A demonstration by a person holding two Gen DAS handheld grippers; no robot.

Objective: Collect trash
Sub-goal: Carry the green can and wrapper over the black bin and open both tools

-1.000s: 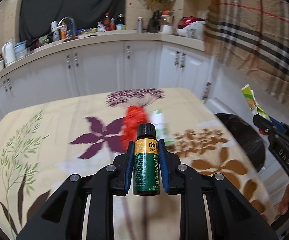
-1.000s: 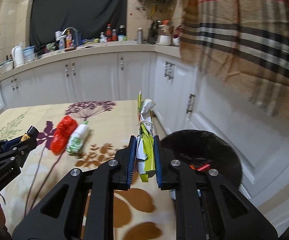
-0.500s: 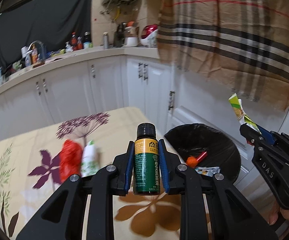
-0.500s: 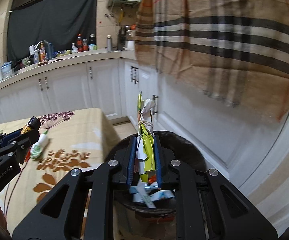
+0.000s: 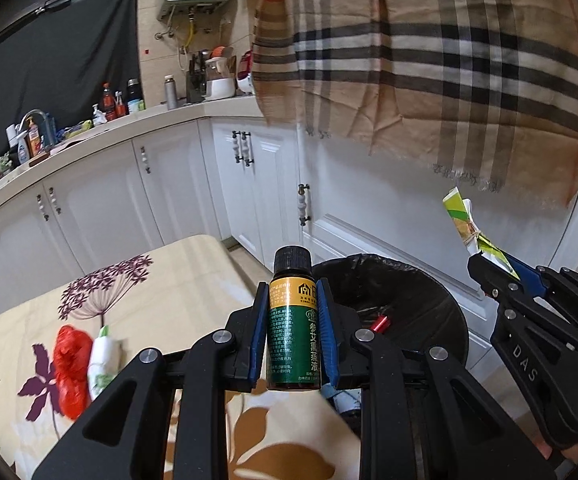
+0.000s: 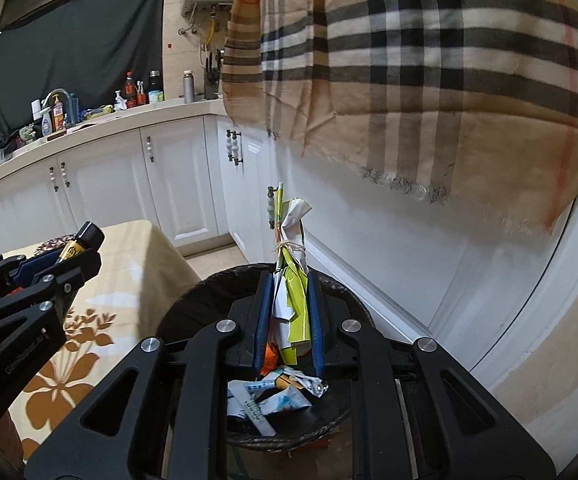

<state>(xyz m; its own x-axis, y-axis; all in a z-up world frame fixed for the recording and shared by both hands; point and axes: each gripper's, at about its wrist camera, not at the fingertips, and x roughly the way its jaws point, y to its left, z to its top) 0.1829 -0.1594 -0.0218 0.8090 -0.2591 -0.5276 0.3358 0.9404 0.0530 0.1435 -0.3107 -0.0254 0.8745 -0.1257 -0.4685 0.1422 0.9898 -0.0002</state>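
plaid scarf [image 5: 429, 80], woven tan cloth with black, white and red stripes and a frayed fringe, hangs at 1 o'clock in both views. glossy white cabinets [image 5: 161, 184] run beneath it. your table [image 5: 193, 280], floral cloth in brown and purple, sits at 8 o'clock. round bin [image 6: 209, 292] with a crinkled black liner holds paper scraps, directly under your right gripper [image 6: 287, 316]. that gripper is clamped on a wrapper bundle [image 6: 291, 280], creased green and white paper tied with string; "das" reads on its body in the left view. your left gripper [image 5: 293, 334] is narrow, gripping a small bottle [image 5: 293, 344] upright near the bin's rim: dark glass, ribbed black cap, yellow-green label with chinese print. red crumpled bag [image 5: 71, 364] and white pack [image 5: 103, 360] lie touching at 9 o'clock.
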